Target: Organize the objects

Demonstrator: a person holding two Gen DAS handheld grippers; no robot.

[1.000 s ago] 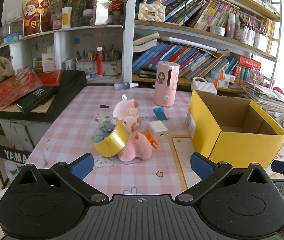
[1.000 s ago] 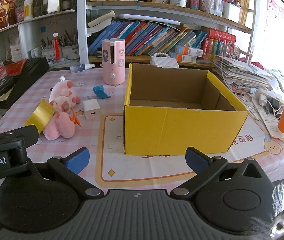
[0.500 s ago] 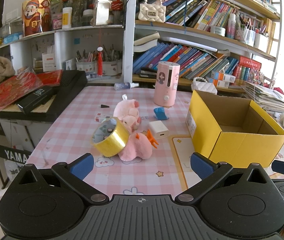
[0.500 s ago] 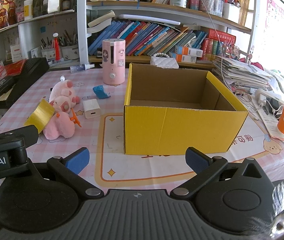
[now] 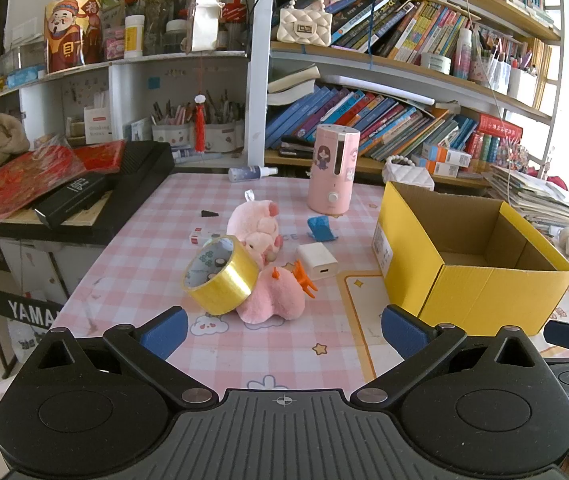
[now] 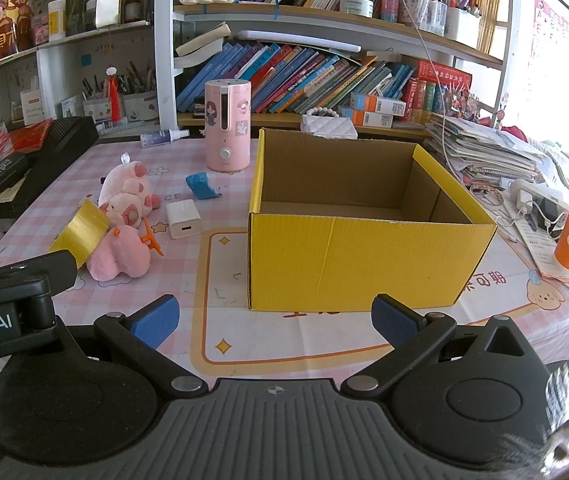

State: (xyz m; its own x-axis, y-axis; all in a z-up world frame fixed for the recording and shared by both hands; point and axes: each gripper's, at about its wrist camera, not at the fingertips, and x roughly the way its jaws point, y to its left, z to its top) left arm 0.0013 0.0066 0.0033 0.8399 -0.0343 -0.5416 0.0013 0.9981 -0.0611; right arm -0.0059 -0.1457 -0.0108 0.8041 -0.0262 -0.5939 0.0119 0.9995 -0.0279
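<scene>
Item: roll of yellow adhesive tape, standing tilted on the pink checked tabletop, leaning against two pink plush piglets; it lies just ahead and slightly left of my left claw, which is spread wide and empty. My right claw, also wide and empty, faces the open yellow cardboard box, so I judge the left nearer the tape. The box stands well right of the tape.

Empty yellow box ctr, right gripper open, toys left
</scene>
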